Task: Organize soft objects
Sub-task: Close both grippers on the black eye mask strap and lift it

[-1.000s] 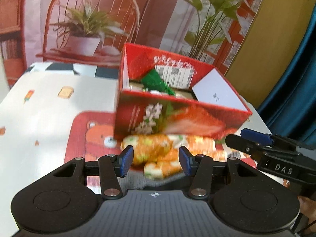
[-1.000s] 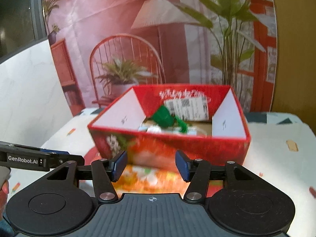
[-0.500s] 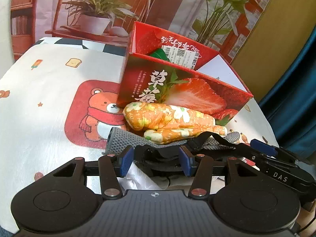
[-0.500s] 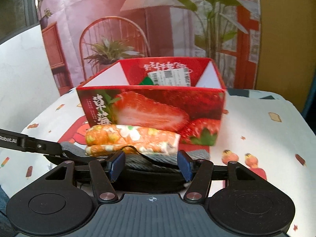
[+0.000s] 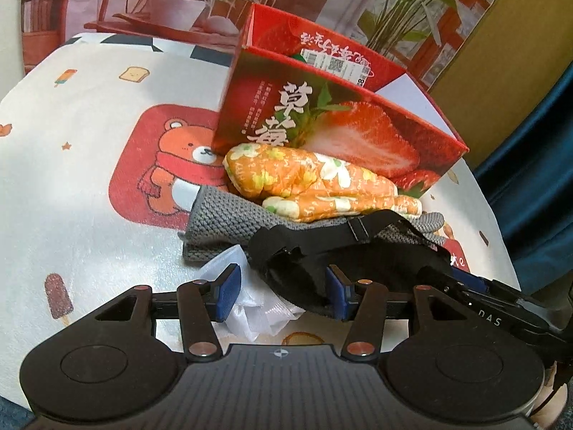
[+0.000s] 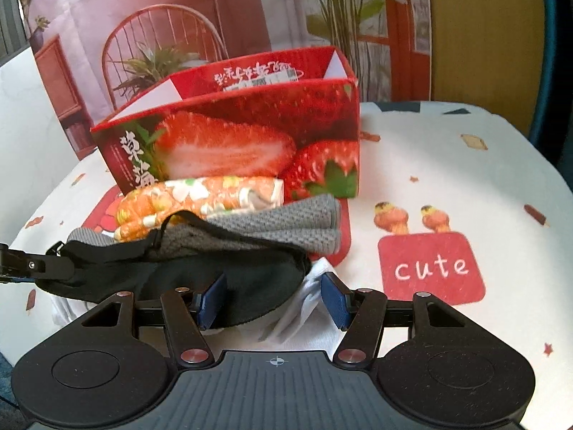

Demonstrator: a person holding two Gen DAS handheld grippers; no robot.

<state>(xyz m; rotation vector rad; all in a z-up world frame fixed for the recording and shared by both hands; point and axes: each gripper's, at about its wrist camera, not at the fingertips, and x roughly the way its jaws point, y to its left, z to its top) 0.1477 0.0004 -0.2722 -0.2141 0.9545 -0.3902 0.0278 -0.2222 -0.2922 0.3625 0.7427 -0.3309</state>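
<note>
both tools gape apart; cloth reads "cute", box shows "草莓"

My two wrist cameras sit low and close over the tabletop, facing the strawberry box from opposite corners; both share the soft pile.

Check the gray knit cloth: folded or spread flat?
Folded: the gray knit cloth shows stacked layers with rounded fold edges, lying under the orange floral item.

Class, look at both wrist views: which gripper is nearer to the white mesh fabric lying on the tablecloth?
Hard to separate. The left gripper straddles the white mesh fabric alongside the black eye mask; the right gripper straddles the same pile from its other end.
</note>
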